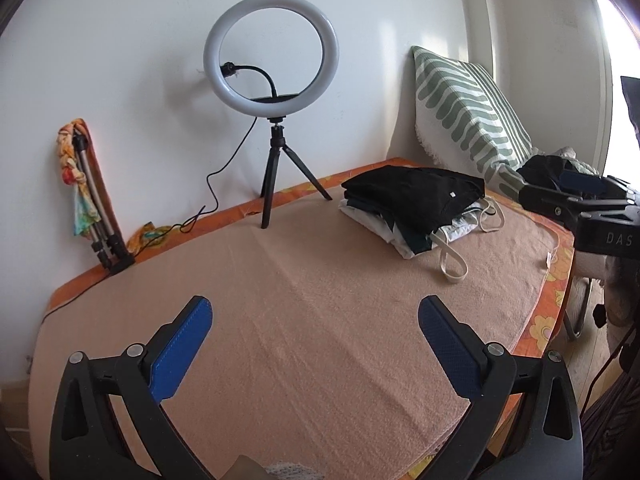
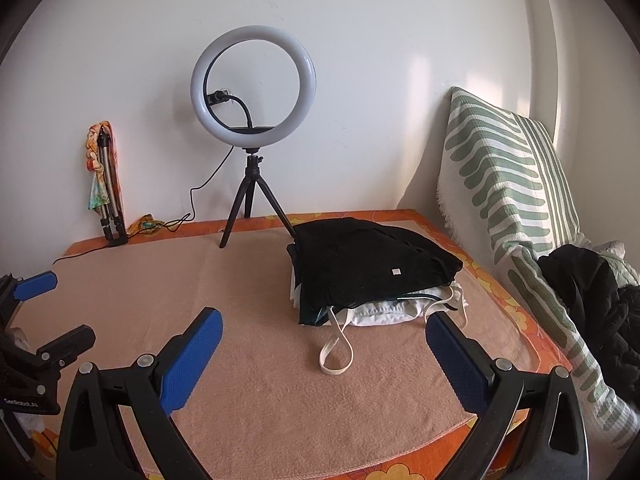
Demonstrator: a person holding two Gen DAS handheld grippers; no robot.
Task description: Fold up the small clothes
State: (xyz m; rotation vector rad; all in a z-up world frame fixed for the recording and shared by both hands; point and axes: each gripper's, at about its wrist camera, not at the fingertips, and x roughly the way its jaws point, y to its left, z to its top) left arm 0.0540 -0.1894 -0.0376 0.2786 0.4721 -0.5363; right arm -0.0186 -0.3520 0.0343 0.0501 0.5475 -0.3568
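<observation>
Blue pads spread wide on the left gripper (image 1: 314,316), holding nothing, above bare towel (image 1: 280,300). The clothes stack (image 1: 416,208) lies ahead to its right, near the towel's far edge; the ring light (image 1: 271,56) stands straight ahead.

In the right view, the right gripper (image 2: 322,330) is also spread wide and empty. The stack (image 2: 372,276) sits just ahead, its strap (image 2: 336,354) between the fingers. The pillow (image 2: 516,200) bounds the right side.
</observation>
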